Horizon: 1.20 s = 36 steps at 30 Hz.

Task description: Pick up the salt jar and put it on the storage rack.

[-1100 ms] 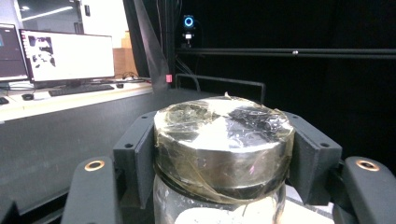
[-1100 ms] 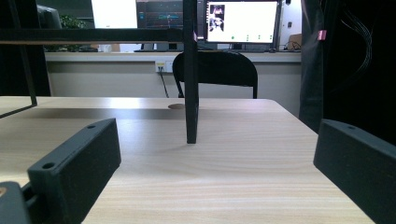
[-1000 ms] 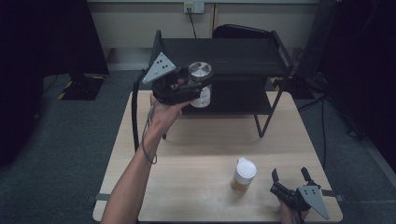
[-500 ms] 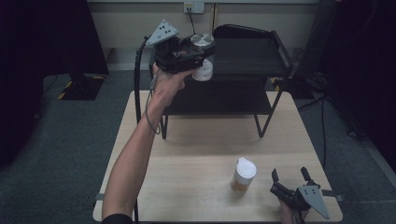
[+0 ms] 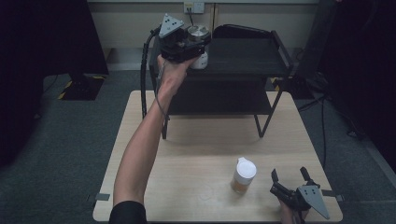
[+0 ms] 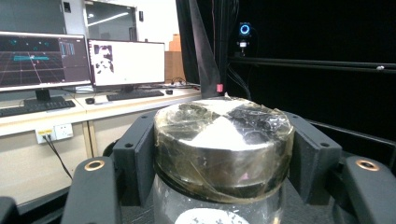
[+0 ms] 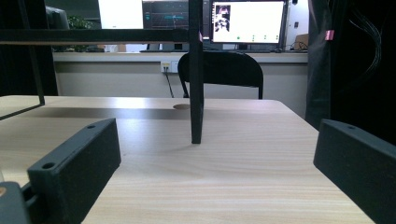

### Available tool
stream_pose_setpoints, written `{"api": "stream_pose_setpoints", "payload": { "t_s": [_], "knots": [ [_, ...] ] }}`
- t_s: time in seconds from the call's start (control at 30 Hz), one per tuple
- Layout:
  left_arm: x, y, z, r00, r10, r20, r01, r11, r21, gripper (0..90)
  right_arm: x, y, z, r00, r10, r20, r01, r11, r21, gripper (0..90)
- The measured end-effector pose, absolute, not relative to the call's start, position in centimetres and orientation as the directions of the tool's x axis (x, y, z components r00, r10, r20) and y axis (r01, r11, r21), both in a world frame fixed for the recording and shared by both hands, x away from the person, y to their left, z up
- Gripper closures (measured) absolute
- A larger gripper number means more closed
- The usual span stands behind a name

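High view first, from the left: your left claw (image 5: 198, 44) is raised at the far side of the table (image 5: 140, 140), clamped around a silver-lidded jar (image 5: 200, 46) that it carries upright, lid on top. The jar hangs at the left end of the black rack's top shelf (image 5: 247, 56); whether its base already touches the shelf you cannot tell from here. The left gripper view shows the jaws pressed against both sides of the jar's lid (image 6: 223, 140), so the grip looks secure. What the coming move likely turns on is that the open shelf surface lies to the right of and beyond the jar, with its axis vertical, so a level carry and a straight lowering should do. Further right, a white-capped bottle (image 5: 243, 176) stands on the near table. Just right of it your right claw (image 5: 290, 177) rests with jaws wide apart and nothing between them, much nearer that bottle than your left hand.
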State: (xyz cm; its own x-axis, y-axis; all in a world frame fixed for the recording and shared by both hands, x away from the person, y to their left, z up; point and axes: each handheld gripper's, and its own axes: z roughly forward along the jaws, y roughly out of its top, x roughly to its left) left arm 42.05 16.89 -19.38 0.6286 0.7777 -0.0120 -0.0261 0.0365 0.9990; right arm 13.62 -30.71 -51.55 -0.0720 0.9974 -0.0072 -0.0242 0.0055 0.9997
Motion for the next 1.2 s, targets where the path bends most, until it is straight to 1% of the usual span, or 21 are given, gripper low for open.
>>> {"api": "stream_pose_setpoints", "payload": {
  "t_s": [0.07,0.17,0.3,0.43,0.53,0.57,0.6,0.7,0.73,0.77,0.8,0.83,0.87,0.93,1.03,1.2],
  "knots": [
    [42.0,16.6,-19.5,0.625,0.78,0.004,-0.037,0.024,0.999,35.1,13.6,-30.7,-51.6,-0.072,0.997,-0.007,-0.026,0.005,1.0,0.0],
    [42.2,16.8,-19.5,0.629,0.777,-0.01,-0.028,0.036,0.999,35.1,13.6,-30.7,-51.6,-0.071,0.997,-0.008,-0.028,0.006,1.0,0.0],
    [42.1,16.9,-19.7,0.631,0.776,0.008,-0.045,0.027,0.999,35.0,13.6,-30.7,-51.6,-0.072,0.997,-0.008,-0.028,0.006,1.0,0.0],
    [42.2,16.9,-20.1,0.633,0.774,0.0,-0.052,0.042,0.998,34.8,13.6,-30.8,-51.6,-0.075,0.997,-0.008,-0.028,0.006,1.0,0.0],
    [42.1,16.9,-20.2,0.629,0.777,0.021,-0.067,0.027,0.997,34.2,13.6,-30.8,-51.6,-0.074,0.997,-0.007,-0.03,0.005,1.0,0.0],
    [41.9,16.7,-20.2,0.619,0.785,0.021,-0.07,0.029,0.997,32.5,13.6,-30.8,-51.7,-0.074,0.997,-0.008,-0.03,0.006,1.0,0.0],
    [41.6,16.5,-20.5,0.608,0.794,0.021,-0.085,0.039,0.996,27.5,13.6,-30.8,-51.7,-0.074,0.997,-0.007,-0.031,0.005,1.0,0.0],
    [40.7,15.6,-21.6,0.557,0.829,0.044,-0.151,0.048,0.987,17.7,13.5,-30.7,-51.8,-0.069,0.998,-0.01,-0.04,0.007,0.999,0.0],
    [40.6,15.4,-21.7,0.544,0.838,0.047,-0.157,0.046,0.987,16.8,13.4,-30.6,-51.8,-0.07,0.997,-0.012,-0.042,0.009,0.999,0.0],
    [40.5,15.4,-22.0,0.541,0.84,0.042,-0.162,0.056,0.985,12.5,13.4,-30.7,-51.8,-0.072,0.997,-0.011,-0.041,0.008,0.999,0.0],
    [40.5,15.5,-22.2,0.537,0.843,0.028,-0.162,0.071,0.984,9.2,13.4,-30.7,-51.8,-0.074,0.997,-0.011,-0.042,0.008,0.999,0.0],
    [40.6,15.7,-22.2,0.547,0.837,0.008,-0.147,0.087,0.985,8.5,13.4,-30.7,-51.8,-0.074,0.997,-0.01,-0.042,0.007,0.999,0.0],
    [40.6,15.9,-22.1,0.551,0.834,-0.006,-0.136,0.096,0.986,5.1,13.4,-30.7,-51.8,-0.075,0.997,-0.01,-0.041,0.006,0.999,0.0],
    [40.2,15.8,-21.9,0.528,0.849,-0.015,-0.123,0.094,0.988,0.7,13.5,-30.7,-51.8,-0.076,0.997,-0.01,-0.038,0.007,0.999,0.0],
    [40.1,16.0,-21.7,0.526,0.85,-0.025,-0.11,0.097,0.989,0.0,13.5,-30.8,-51.8,-0.077,0.997,-0.009,-0.038,0.007,0.999,0.0],
    [39.7,16.3,-21.5,0.534,0.845,-0.014,-0.108,0.084,0.991,0.0,13.5,-30.7,-51.8,-0.075,0.997,-0.008,-0.038,0.006,0.999,0.0]
  ]
}}
